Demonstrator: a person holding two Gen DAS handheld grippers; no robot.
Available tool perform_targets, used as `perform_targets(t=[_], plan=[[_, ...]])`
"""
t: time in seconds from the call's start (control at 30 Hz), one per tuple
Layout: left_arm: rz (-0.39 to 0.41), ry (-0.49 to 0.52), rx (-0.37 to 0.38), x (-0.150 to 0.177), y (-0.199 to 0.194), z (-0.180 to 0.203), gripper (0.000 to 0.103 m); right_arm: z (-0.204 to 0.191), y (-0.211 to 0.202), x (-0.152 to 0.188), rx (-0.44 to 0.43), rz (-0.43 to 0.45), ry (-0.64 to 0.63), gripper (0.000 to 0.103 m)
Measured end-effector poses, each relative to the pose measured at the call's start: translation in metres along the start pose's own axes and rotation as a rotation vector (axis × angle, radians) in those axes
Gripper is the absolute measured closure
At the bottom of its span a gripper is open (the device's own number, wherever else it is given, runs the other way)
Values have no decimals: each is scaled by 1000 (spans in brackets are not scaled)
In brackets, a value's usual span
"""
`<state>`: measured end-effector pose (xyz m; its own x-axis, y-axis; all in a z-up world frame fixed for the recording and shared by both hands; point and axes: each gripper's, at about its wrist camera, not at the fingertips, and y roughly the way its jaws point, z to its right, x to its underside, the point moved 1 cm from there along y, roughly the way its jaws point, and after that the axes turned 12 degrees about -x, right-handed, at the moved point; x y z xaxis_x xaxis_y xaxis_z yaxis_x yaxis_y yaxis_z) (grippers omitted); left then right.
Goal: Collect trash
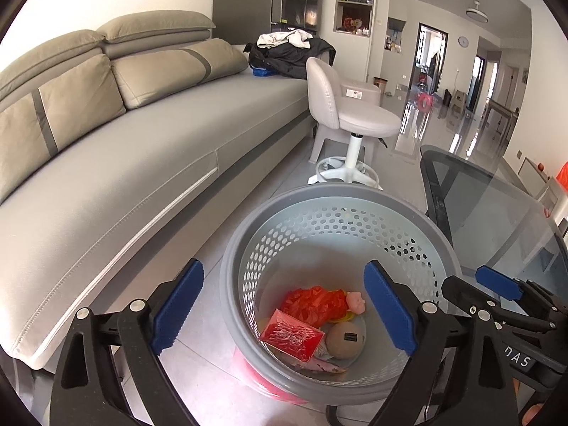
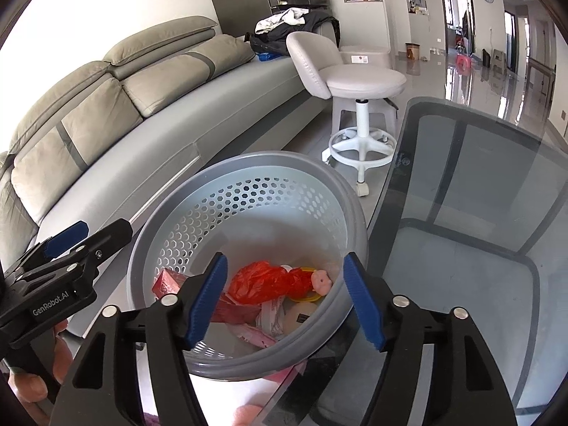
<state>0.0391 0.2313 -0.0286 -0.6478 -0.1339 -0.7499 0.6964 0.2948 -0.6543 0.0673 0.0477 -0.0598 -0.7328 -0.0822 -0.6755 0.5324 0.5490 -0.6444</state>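
both grippers (image 1: 284,305) (image 2: 285,294) agape above trash basket (image 1: 248,248), empty.

Left gripper (image 1: 284,309) spread wide, empty; right gripper (image 2: 285,300) likewise, alongside.

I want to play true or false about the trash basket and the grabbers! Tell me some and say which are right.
1. The gray basket already has trash in it. True: a crumpled orange bag and a red packet lie at the bottom.
2. The right gripper is squeezing the orange bag. False: its blue fingers are spread wide with nothing between them.
3. The left gripper is open. True.
4. The basket is sitting on the sofa. False: it is down by the floor, beside the sofa and next to the glass table.
5. A white stool stands beyond the basket. True.
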Motion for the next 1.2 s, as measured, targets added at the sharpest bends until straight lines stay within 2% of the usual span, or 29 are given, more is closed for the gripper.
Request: perform_targets(t=[0.67,1.2], plan=[[29,-9,-7,3,-7,-4,7,-2,-13,0,43,24,8,31],[40,17,-8,1,-10,0,7,-6,-15,-1,54,31,-6,31]])
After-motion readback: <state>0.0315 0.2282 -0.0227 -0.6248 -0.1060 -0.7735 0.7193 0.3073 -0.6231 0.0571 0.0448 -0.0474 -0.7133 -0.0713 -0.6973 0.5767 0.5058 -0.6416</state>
